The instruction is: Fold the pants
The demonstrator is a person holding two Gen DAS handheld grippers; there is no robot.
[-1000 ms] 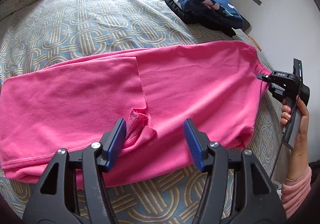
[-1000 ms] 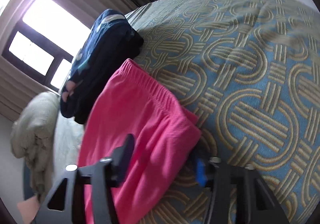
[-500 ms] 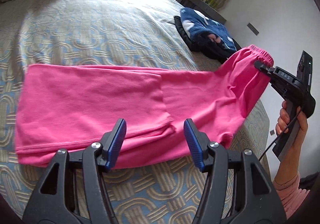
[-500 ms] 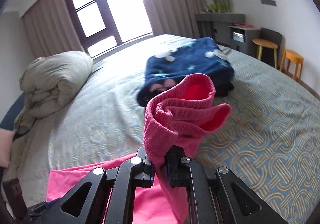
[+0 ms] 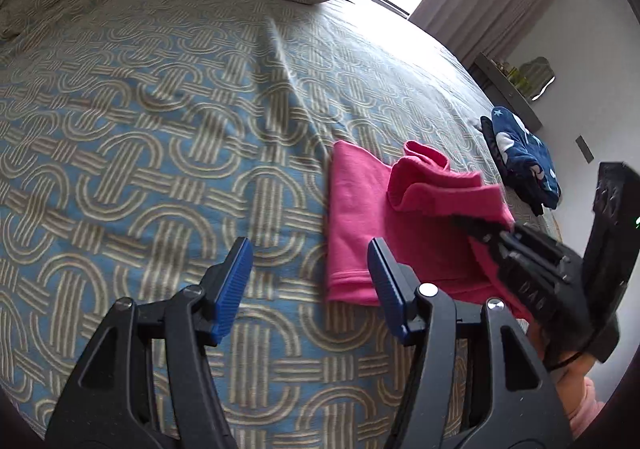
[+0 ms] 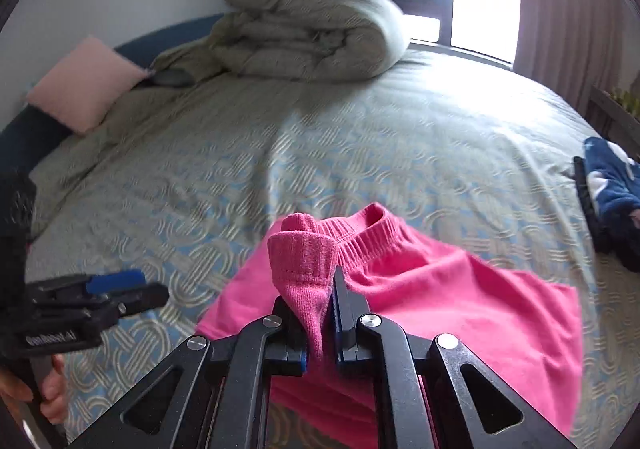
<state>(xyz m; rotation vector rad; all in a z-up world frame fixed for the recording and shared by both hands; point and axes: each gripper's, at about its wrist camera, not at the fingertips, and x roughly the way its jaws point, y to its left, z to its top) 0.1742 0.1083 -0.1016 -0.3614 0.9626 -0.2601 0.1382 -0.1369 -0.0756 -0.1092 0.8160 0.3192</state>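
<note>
On the bed [image 5: 168, 121], toward its near edge: one pair of pink pants [image 5: 360, 217], partly folded, lower layer lying flat on the patterned cover, upper layer raised and draped.

Item 1, right claw [image 6: 323, 325]. Clamped on the elastic waistband [image 6: 372, 237] of the pants; a bunched ridge of cloth stands up between the two jaws. Waistband carried above the flat layer, not yet laid down.

Item 2, left claw [image 5: 310, 289]. Spread wide, holding nothing, hovering over bare cover just beside the hem edge of the flat layer.

Item 3, folded dark blue garment [image 5: 524, 153]. Near the far right edge of the bed, well apart from the pants.

Item 4, rolled grey duvet [image 6: 312, 21] and pink pillow [image 6: 86, 83]. At the head of the bed, clear of the work.

Step in hand, as judged: bringing the waistband over to meet the hem, halving the length.

Notes for doing it well:
- Lower the waistband squarely onto the hem edge so the two edges align, not at a slant.
- Keep light tension along the cloth while laying it, so the slack hump in the upper layer flattens.
- The free left claw could pin or smooth the lower layer to stop it dragging.
- Release only once the waistband rests on the layer beneath.
</note>
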